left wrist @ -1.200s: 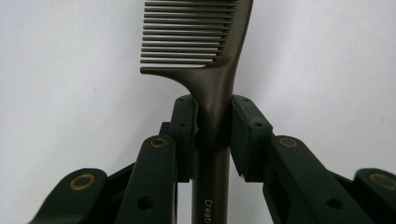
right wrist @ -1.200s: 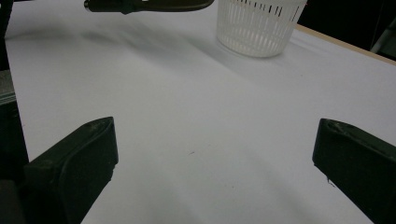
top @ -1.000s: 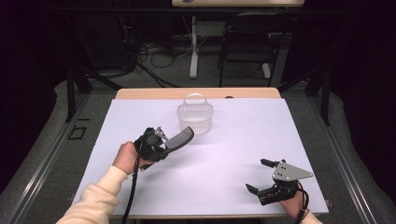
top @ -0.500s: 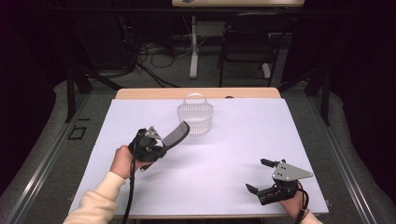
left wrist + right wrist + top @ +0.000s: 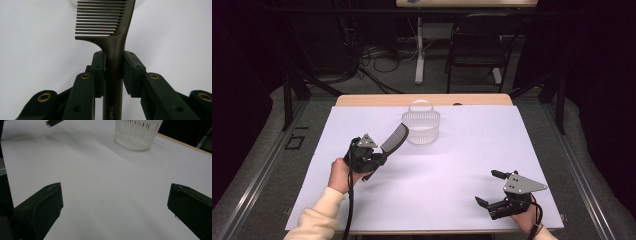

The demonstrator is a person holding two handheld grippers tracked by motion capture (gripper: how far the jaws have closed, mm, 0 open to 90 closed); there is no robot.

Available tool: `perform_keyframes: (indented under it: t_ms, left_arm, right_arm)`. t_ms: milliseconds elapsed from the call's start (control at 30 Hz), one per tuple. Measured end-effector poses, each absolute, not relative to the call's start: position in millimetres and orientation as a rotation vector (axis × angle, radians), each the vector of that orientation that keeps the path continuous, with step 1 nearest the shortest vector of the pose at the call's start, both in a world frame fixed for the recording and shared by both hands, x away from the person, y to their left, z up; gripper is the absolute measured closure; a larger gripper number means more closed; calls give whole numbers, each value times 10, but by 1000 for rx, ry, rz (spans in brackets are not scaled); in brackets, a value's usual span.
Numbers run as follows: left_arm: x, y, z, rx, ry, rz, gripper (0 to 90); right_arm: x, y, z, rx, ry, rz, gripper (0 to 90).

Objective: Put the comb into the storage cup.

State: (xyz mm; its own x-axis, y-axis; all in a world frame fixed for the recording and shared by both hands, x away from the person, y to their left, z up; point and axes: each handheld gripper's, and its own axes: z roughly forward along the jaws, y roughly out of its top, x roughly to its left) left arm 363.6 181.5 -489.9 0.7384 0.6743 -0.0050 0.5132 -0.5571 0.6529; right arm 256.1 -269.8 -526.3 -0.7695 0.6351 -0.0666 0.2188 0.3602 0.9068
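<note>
A dark comb point(image 5: 394, 138) is held above the white table, its toothed end pointing up and right toward a white slotted basket point(image 5: 420, 127). My left gripper point(image 5: 379, 157) is shut on the comb's handle point(image 5: 113, 75), and the comb's teeth point(image 5: 100, 20) rise ahead of the jaws, with the basket's rim just beyond their tip. My right gripper point(image 5: 487, 188) rests near the table's front right corner, open, with nothing between its jaws. In the right gripper view the basket point(image 5: 136, 133) stands far ahead on the white sheet.
The white sheet point(image 5: 452, 165) covers the table, with a wooden strip point(image 5: 422, 100) bare at the far edge. A black chair point(image 5: 477, 45) and cables stand on the floor beyond. A sleeve point(image 5: 319, 215) comes in at the bottom left.
My left gripper has carried the comb up and to the right, closer to the basket. The right gripper has stayed where it was.
</note>
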Motion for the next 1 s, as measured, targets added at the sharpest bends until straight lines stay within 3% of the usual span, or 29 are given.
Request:
perform_keyframes:
  t_ms: [1000]
  left_arm:
    - [3620,1820,-4913,2106,913,447,722]
  right_arm:
    - [2565,-2696,-5268,756,2222,1381,0]
